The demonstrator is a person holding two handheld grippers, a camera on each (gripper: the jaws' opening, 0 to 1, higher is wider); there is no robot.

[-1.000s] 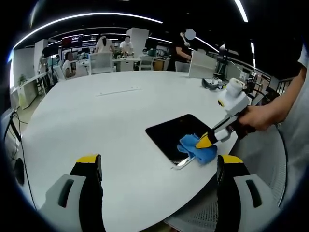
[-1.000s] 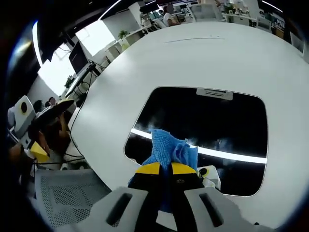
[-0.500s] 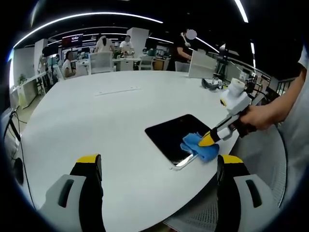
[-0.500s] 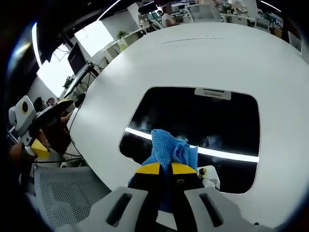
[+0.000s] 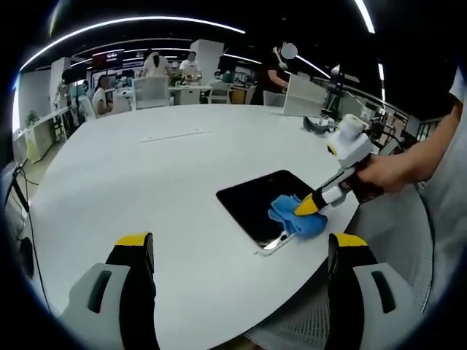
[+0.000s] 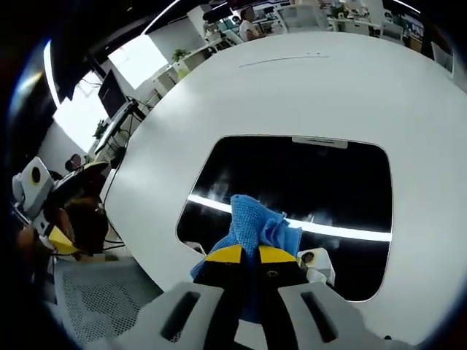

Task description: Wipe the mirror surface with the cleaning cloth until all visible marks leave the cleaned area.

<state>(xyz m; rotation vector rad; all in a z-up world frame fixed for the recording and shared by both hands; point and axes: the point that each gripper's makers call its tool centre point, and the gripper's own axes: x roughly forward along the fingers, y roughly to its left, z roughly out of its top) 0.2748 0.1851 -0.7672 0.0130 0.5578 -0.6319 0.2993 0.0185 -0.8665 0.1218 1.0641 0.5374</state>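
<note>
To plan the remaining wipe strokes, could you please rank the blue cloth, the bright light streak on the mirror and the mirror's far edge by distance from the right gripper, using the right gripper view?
1. blue cloth, clamped in the right gripper.
2. light streak, crossing the mirror just beyond the cloth.
3. far edge, toward the table's middle.

The right gripper (image 6: 243, 255) rose from 6 o'clock, its yellow-tipped jaws pinched together on a blue cloth (image 6: 257, 227). The cloth bunched up past the tips and lay on the near edge of a dark mirror (image 6: 321, 186), which rested flat on a round white table (image 6: 306, 87). A bright reflected streak crossed the glass from 9 toward 3 o'clock. At 9 o'clock, off the table edge, the left gripper (image 6: 52, 237) was seen, its jaw state unclear. A mesh chair seat (image 6: 109, 306) sat at 8 o'clock.
</note>
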